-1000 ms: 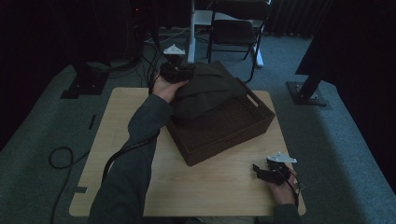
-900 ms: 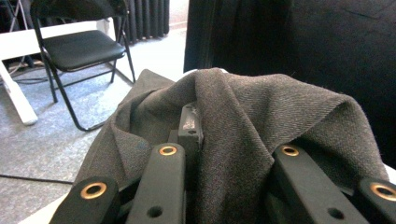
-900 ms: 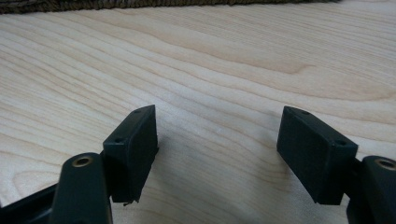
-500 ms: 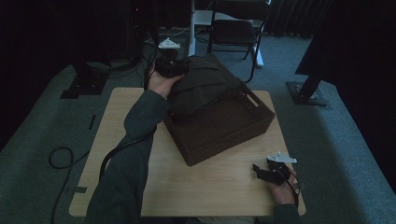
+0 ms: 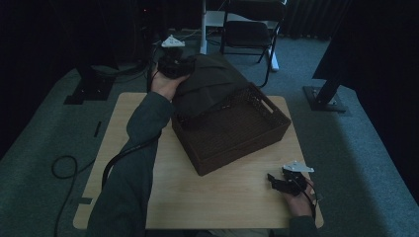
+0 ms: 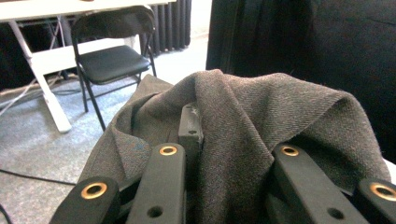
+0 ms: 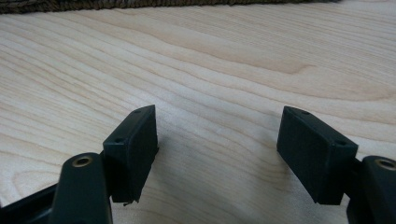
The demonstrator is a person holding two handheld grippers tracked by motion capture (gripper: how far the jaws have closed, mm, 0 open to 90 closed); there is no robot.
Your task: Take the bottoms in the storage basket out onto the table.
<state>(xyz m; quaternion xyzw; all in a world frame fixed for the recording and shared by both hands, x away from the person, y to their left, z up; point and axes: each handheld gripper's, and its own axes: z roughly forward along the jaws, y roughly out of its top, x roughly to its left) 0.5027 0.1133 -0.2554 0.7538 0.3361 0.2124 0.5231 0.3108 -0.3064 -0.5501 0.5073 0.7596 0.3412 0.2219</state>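
L gripper (image 5: pixel 174 66) clamped on grey cloth (image 5: pixel 212 81) – R gripper (image 5: pixel 282 183) prob. empty, jaws apart.

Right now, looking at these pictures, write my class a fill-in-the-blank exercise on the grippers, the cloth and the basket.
1. The left gripper is shut on a dark ____.
2. That cloth hangs partly into a brown woven ____.
3. The right gripper has its jaws ____, with nothing between them.
4. The basket stands on a wooden ____.

Missing words: cloth; basket; open; table
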